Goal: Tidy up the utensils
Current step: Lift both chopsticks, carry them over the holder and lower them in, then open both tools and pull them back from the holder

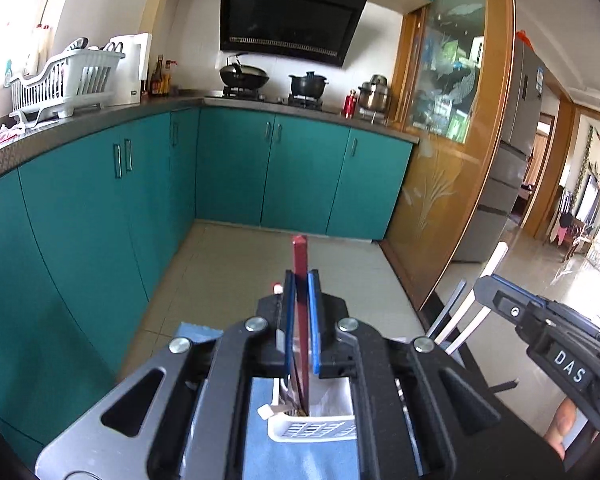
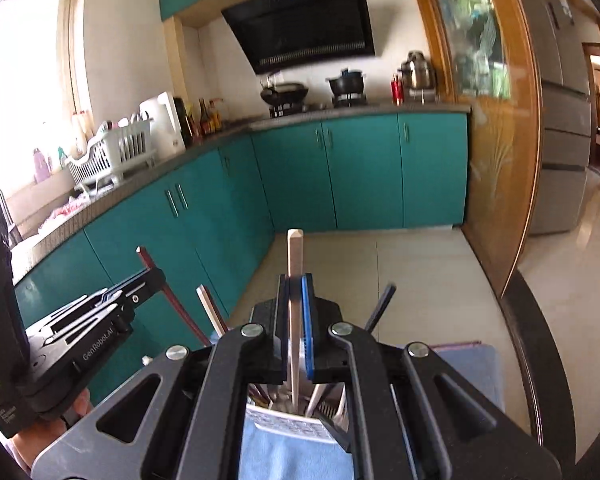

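The left gripper (image 1: pixel 301 312) is clamped on a dark red, flat-sided chopstick (image 1: pixel 300 264), upright with its lower end inside the white slotted plastic utensil basket (image 1: pixel 312 430) on the blue cloth (image 1: pixel 260 448), probably so it drops in cleanly. The right gripper (image 2: pixel 296 316) pinches a pale cream chopstick (image 2: pixel 294 256) over the same basket, apparently already among the other utensils.

Teal cabinets (image 1: pixel 236 168) run in an L under a dark counter (image 1: pixel 100 118), with a black range hood (image 1: pixel 288 20) on the white wall. Pale floor tiles (image 1: pixel 236 280) meet a wooden-framed glass door (image 1: pixel 452 120), and bright daylight floods a window (image 2: pixel 24 80).
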